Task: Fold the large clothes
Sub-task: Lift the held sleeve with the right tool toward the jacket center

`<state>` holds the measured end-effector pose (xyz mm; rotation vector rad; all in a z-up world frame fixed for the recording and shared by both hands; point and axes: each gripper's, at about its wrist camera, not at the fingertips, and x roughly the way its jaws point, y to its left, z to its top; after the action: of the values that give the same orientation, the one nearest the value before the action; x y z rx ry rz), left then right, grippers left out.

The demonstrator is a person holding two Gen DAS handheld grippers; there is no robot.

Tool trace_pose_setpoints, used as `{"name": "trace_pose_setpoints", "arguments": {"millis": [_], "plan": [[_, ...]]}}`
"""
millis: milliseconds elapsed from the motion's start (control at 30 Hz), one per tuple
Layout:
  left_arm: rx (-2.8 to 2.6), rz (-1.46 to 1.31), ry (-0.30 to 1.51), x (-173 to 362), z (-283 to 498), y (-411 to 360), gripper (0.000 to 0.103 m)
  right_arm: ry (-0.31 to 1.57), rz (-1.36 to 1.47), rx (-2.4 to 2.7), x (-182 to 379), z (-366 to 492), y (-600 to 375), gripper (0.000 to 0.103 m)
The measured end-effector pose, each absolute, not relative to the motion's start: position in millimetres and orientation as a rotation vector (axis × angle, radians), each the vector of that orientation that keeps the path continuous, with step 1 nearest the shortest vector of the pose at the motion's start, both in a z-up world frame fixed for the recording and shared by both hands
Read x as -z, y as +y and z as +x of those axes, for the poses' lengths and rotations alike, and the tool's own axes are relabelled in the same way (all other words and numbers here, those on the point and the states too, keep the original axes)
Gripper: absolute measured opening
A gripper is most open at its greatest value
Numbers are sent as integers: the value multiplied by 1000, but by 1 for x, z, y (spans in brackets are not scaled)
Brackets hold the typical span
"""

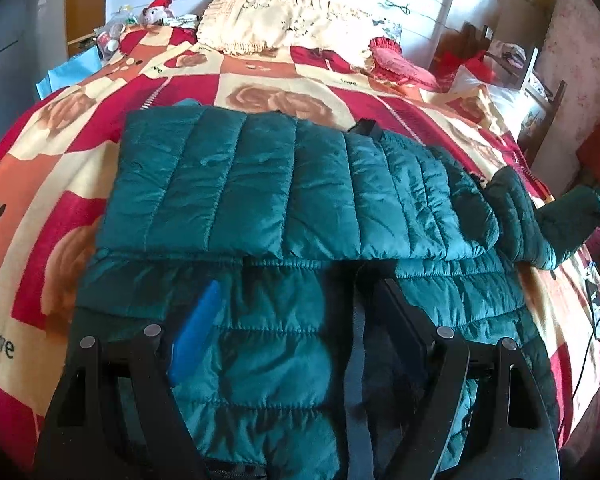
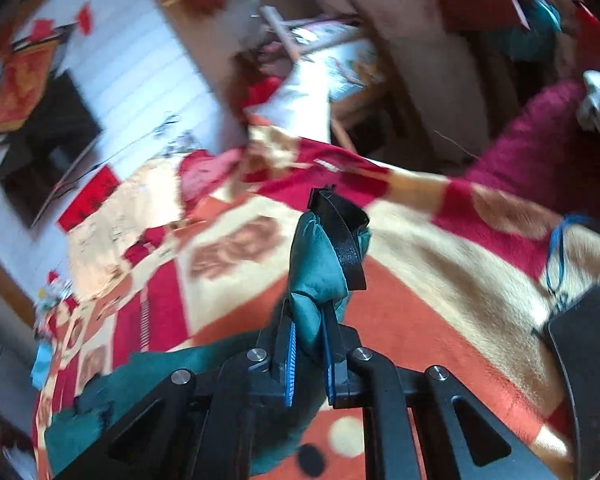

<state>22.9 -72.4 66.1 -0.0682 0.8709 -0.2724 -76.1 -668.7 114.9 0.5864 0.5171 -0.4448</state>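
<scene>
Teal jacket [image 1: 284, 192] partly folded on bed blanket [image 1: 40, 168].
Left hand-held gripper [image 1: 296, 320] spread wide, released, over the near hem; bare blanket at the left edge. Right hand-held gripper [image 2: 310, 344] clenched on the sleeve cuff [image 2: 316, 268], raised off the blanket.

The left gripper [image 1: 296, 320] was positioned low with its jaws spread wide apart, the left finger's blue pad [image 1: 196, 332] and the dark right finger both visible, and nothing was clamped between them. The right gripper [image 2: 310, 356] had its jaws drawn close together, pinching a bunched fold of teal fabric [image 2: 316, 268] between the two blue-edged pads [image 2: 290, 364]. The right wrist view was motion-blurred and tilted, so the wrist's exact orientation could not be determined.
</scene>
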Motion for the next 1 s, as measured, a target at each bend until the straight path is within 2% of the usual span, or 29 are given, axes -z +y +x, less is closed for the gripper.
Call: {"name": "trace_pose_setpoints", "arguments": {"millis": [333,500,767,1000], "plan": [[206,-86,813,-97,15,-32,81,484,412,165,-198,-57,-540,9],[131,-74,824,-98,11,-5,81,500,379,1,-216,-38,-461,9],[34,-88,835,-85,12,40,81,569,333,-210,-204,10,-335,9],[-2,-116,842,-78,33,64,81,658,297,-366,-167,57,-223,9]]}}
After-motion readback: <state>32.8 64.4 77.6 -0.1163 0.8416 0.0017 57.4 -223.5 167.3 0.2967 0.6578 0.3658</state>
